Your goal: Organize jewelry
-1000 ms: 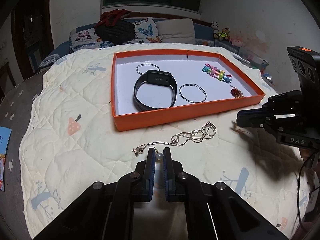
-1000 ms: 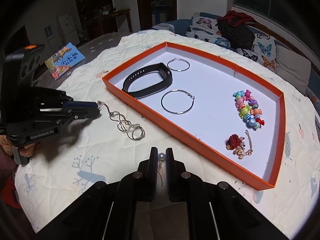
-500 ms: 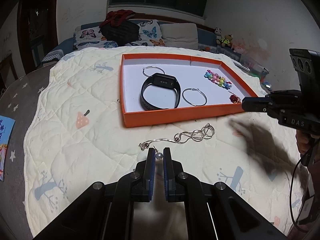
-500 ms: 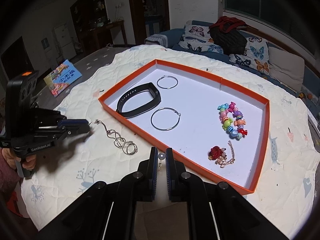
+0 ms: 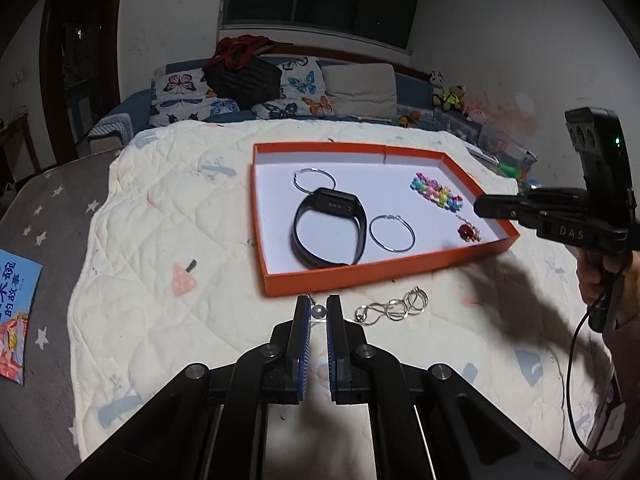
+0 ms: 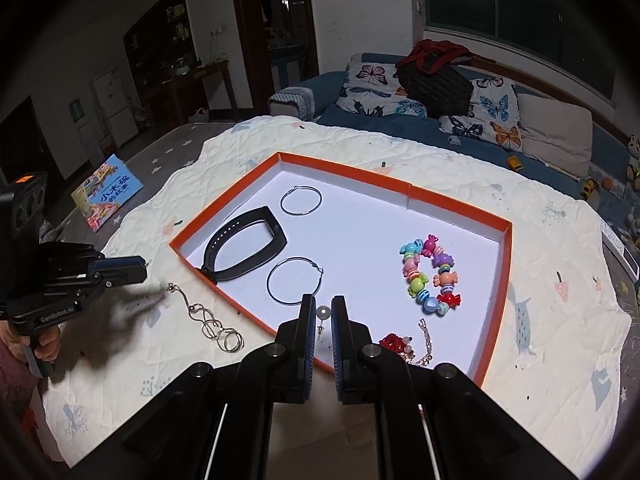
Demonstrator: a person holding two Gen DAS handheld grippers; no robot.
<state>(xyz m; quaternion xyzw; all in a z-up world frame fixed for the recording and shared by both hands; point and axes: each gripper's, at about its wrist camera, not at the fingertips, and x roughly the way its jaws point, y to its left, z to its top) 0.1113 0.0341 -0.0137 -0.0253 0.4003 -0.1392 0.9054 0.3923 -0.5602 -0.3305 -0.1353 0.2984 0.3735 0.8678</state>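
2 pearl stud earrings are being carried, 1 in each tool. The left gripper (image 5: 318, 312) is pinching a pearl earring (image 5: 318, 311) between its blue pads, and the right gripper (image 6: 323, 314) is clamping the matching pearl stud (image 6: 323, 313), its post hanging below the pads. Compared with 1 second ago, both are sitting higher above the cream quilt (image 5: 160, 240) and the view is taking in more of the room; the right one is now hanging over the near rim of the orange tray (image 5: 360, 272) rather than short of it. That suggests both pearls are being brought in to join the pieces already sorted there: the black watch band (image 5: 330, 232), 2 silver hoops (image 5: 392, 233), the candy-bead bracelet (image 6: 430, 276) and a red-and-gold charm (image 5: 469, 233). The silver chain necklace (image 5: 394, 308) is lying on the quilt just outside the tray's near wall, apparently waiting its turn.
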